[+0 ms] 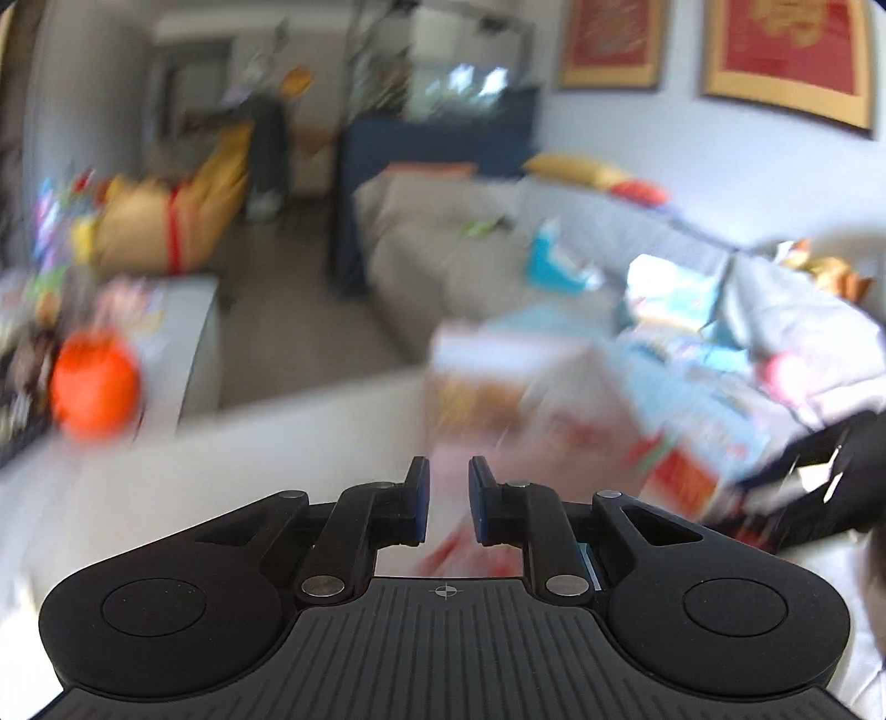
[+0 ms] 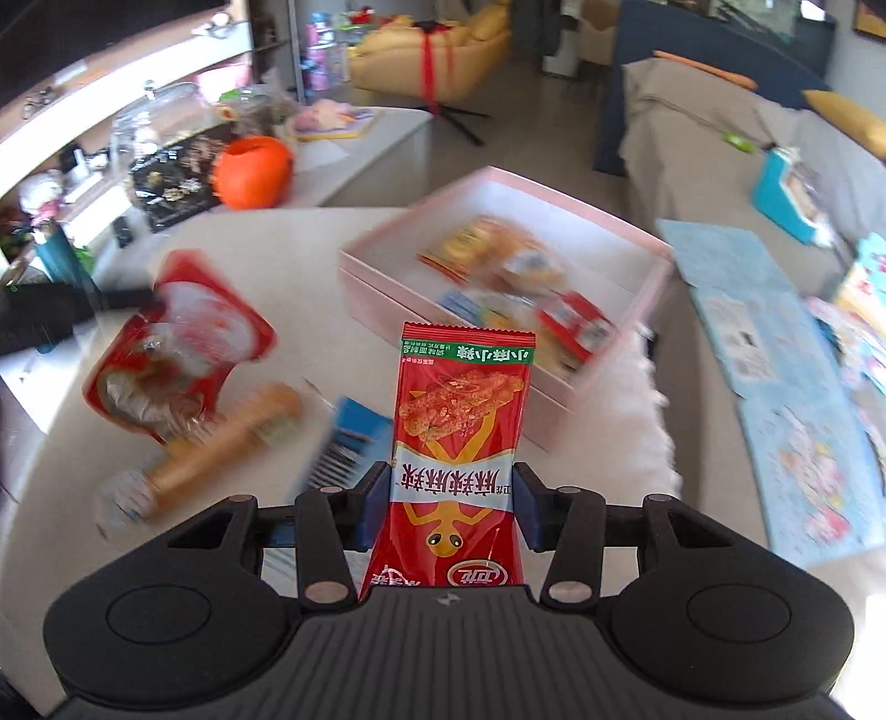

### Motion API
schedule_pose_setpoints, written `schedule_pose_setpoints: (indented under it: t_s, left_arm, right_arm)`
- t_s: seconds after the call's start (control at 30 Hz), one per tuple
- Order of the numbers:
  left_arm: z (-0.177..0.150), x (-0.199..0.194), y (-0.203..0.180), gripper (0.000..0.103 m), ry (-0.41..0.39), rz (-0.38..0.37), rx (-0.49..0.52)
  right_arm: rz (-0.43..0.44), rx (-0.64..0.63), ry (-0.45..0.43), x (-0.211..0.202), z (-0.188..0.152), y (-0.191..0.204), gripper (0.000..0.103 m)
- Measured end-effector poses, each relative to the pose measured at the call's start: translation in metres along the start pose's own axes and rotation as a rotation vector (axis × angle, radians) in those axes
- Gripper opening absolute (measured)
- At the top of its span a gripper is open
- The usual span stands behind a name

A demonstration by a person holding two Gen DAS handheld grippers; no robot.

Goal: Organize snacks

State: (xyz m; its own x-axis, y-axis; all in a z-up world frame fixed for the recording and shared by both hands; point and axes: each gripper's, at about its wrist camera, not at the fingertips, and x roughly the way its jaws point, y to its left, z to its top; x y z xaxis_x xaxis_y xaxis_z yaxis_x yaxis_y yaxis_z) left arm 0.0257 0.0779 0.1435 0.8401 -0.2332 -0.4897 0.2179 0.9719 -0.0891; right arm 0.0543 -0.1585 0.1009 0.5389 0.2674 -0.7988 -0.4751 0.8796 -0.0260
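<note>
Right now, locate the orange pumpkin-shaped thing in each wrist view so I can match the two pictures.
Left wrist view: the orange pumpkin-shaped thing sits blurred at the far left edge, mid-height, beside the pale low cabinet.
Right wrist view: it is upper left of centre, behind the table, left of the pink box.
Shared landmark: the yellow armchair with red ribbon, behind the pumpkin-shaped thing in both.
</note>
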Motion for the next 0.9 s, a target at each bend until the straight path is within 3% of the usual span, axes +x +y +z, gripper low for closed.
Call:
schedule_pose_setpoints:
  t_s: [0.1, 0.17, 0.33, 0.43, 0.57, 0.73, 0.9]
  left_arm:
    - [0.029, 0.009, -0.024, 0.019, -0.044, 0.012, 0.096]
    - [0.031, 0.024, -0.026, 0.02, -0.006, -0.006, 0.105]
    - [-0.015, 0.062, -0.023, 0.023, 0.182, -0.019, 0.104]
    - [-0.041, 0.076, -0.025, 0.026, 0.247, -0.002, 0.145]
    - [-0.055, 0.085, -0.012, 0.027, 0.251, 0.1, 0.213]
    - [-0.059, 0.096, 0.009, 0.027, 0.27, 0.146, 0.207]
    - [-0.067, 0.099, 0.032, 0.028, 0.273, 0.214, 0.171]
  right_arm:
    - [0.005, 0.035, -0.012, -0.004, -0.011, -0.016, 0.046]
    - [0.016, 0.053, -0.026, -0.005, -0.015, -0.024, 0.046]
    - [0.029, 0.076, -0.028, 0.014, -0.018, -0.026, 0.047]
    - [0.051, 0.09, -0.007, 0.034, -0.018, -0.02, 0.047]
    - [0.054, 0.053, -0.014, 0.055, -0.013, 0.001, 0.047]
    - [0.054, -0.001, -0.071, 0.068, -0.01, 0.025, 0.047]
    - [0.04, 0.001, -0.131, 0.079, -0.019, 0.04, 0.058]
